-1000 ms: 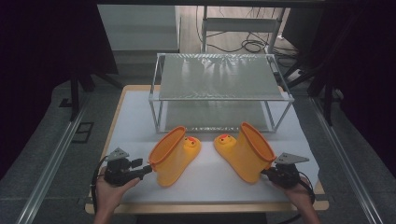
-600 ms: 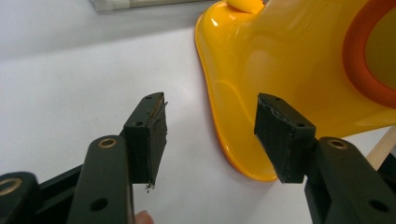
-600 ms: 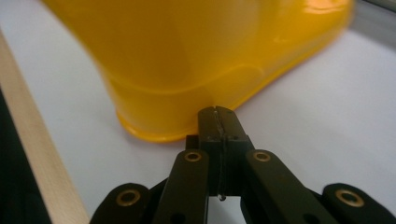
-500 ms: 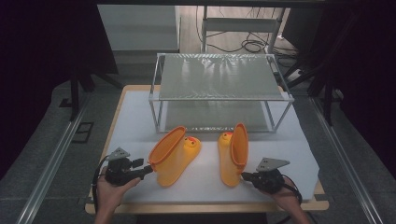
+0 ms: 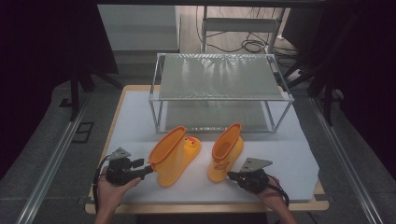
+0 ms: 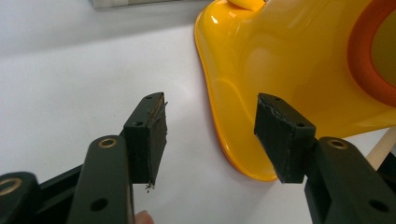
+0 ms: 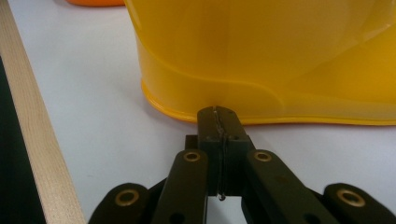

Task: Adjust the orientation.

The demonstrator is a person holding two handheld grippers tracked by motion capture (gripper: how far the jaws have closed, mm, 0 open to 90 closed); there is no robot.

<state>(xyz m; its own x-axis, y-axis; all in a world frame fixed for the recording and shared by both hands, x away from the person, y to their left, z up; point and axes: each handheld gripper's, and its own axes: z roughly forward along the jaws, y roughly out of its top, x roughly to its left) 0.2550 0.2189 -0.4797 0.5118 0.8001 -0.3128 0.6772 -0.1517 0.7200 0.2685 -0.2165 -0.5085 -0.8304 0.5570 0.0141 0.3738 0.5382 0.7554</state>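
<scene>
Yellow rubber boots, two of them with orange rims, sit on the white worktop in front of a wire shelf rack. Looks like the job is getting the pair lined up side by side, maybe before they go on the rack.

Left boot lies tipped on its side, opening facing the left claw. That claw is released, jaws spread wide, with the boot's sole edge just beside the inner jaw in the left gripper view, and nothing pinched between the pads.

Right boot stands upright, toe pointing toward the person. Right claw is clenched tight, pads pressed together with nothing between them, its tip right up against the sole edge at the toe. I'd say it's being used as a pusher rather than a grabber, nudging the boot into place.

Next move, my guess: the left boot needs standing up. The left claw would have to close on the orange rim or the shaft wall and tip it upright without skidding it across the slick surface.
</scene>
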